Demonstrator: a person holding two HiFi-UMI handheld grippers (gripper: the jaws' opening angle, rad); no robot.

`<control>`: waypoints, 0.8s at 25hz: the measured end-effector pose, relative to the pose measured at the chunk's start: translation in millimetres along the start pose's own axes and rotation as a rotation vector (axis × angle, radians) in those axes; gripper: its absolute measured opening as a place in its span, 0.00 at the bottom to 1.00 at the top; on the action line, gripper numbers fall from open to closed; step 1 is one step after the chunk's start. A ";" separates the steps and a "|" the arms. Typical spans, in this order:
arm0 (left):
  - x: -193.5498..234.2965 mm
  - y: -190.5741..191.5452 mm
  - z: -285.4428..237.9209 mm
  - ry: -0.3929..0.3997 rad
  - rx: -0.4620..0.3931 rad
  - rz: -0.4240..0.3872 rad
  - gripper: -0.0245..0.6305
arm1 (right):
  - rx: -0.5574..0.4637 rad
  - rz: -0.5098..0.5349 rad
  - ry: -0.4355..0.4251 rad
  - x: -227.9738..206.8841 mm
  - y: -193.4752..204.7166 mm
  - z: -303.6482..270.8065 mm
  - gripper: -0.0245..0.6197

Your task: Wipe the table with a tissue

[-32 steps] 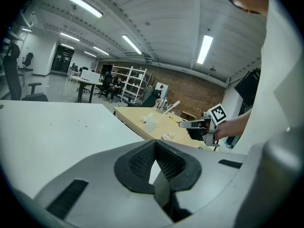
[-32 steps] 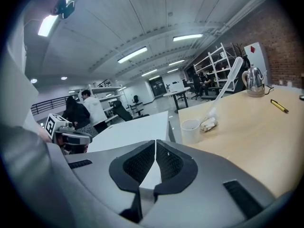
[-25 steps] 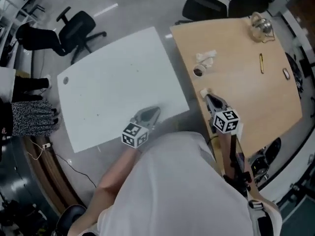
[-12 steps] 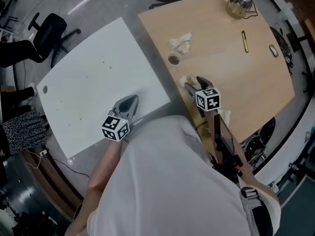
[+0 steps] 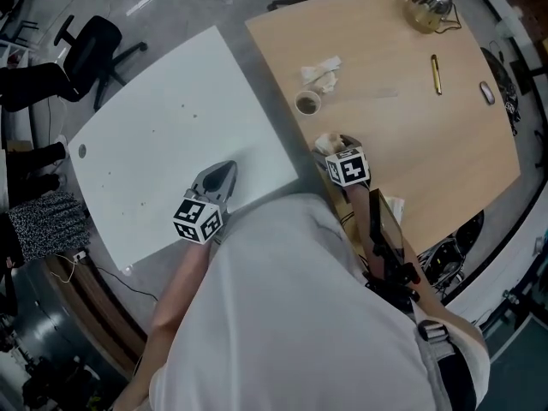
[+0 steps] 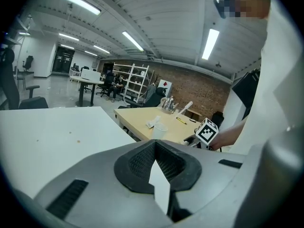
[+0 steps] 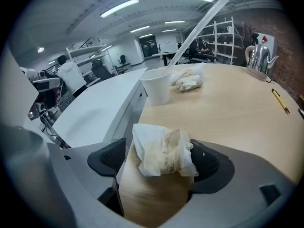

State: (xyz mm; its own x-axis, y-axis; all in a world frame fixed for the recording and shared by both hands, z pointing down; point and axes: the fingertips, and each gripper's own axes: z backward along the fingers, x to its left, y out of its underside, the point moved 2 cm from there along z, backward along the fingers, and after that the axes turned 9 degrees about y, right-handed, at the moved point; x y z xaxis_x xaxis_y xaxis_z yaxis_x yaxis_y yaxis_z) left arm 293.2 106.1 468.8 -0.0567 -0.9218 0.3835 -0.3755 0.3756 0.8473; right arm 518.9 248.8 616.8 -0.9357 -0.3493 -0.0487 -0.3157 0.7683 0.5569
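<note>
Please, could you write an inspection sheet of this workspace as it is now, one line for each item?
Surface: wooden table, mostly bare; white table beside it, with a few small specks.
Job's things: crumpled tissue lying on the wooden table near its edge.
Clutter: paper cup, second tissue, kettle, yellow pen.
Grippers: right gripper has just been opening its jaws, which stand open on either side of the crumpled tissue; left gripper is over the white table, jaws together, nothing between them.
Cables: thin cable on the floor.
Surroundings: black office chair; shelves and a brick wall farther off.
</note>
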 end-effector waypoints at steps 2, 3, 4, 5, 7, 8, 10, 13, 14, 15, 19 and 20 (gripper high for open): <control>-1.5 -0.2 1.0 -0.001 0.000 -0.001 0.05 | 0.001 0.020 0.026 -1.6 2.5 0.2 0.63; -1.4 -0.1 1.6 -0.003 -0.001 0.000 0.05 | 0.000 0.036 0.041 -2.8 3.2 0.8 0.63; -0.6 0.2 2.3 -0.005 -0.002 0.001 0.05 | -0.001 0.052 0.051 -3.5 3.7 1.2 0.63; 0.8 0.6 2.9 -0.009 -0.003 0.001 0.05 | -0.006 0.062 0.057 -3.7 3.8 1.7 0.63; 3.4 0.8 3.3 -0.014 -0.006 0.003 0.05 | -0.024 0.062 0.056 -3.7 2.2 4.2 0.63; 4.2 0.6 3.1 -0.016 -0.008 0.004 0.05 | -0.033 0.057 0.051 -3.5 1.2 5.7 0.62; 4.4 0.9 2.6 -0.019 -0.009 0.006 0.05 | -0.039 0.047 0.037 -2.6 1.2 6.9 0.62; 1.9 3.1 3.0 -0.019 -0.006 0.009 0.05 | -0.037 0.050 0.031 -1.0 3.0 5.4 0.61; 1.4 3.8 3.6 -0.019 -0.006 0.010 0.05 | -0.035 0.061 0.035 0.2 3.0 4.4 0.61; 1.5 4.3 4.5 -0.021 -0.005 0.010 0.05 | -0.032 0.079 0.043 2.1 3.1 3.0 0.61; 2.7 3.4 7.2 -0.030 -0.008 0.013 0.05 | -0.020 0.146 0.092 6.9 4.7 0.1 0.61; 2.3 2.8 7.5 -0.030 -0.009 0.014 0.05 | -0.024 0.149 0.097 7.8 4.5 1.1 0.60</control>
State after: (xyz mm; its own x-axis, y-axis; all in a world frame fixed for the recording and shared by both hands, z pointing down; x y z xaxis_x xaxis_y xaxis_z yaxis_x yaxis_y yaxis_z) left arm 285.0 104.3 469.4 -0.0893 -0.9190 0.3840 -0.3663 0.3888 0.8454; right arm 510.0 250.1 618.0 -0.9520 -0.2836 0.1151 -0.1700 0.8026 0.5718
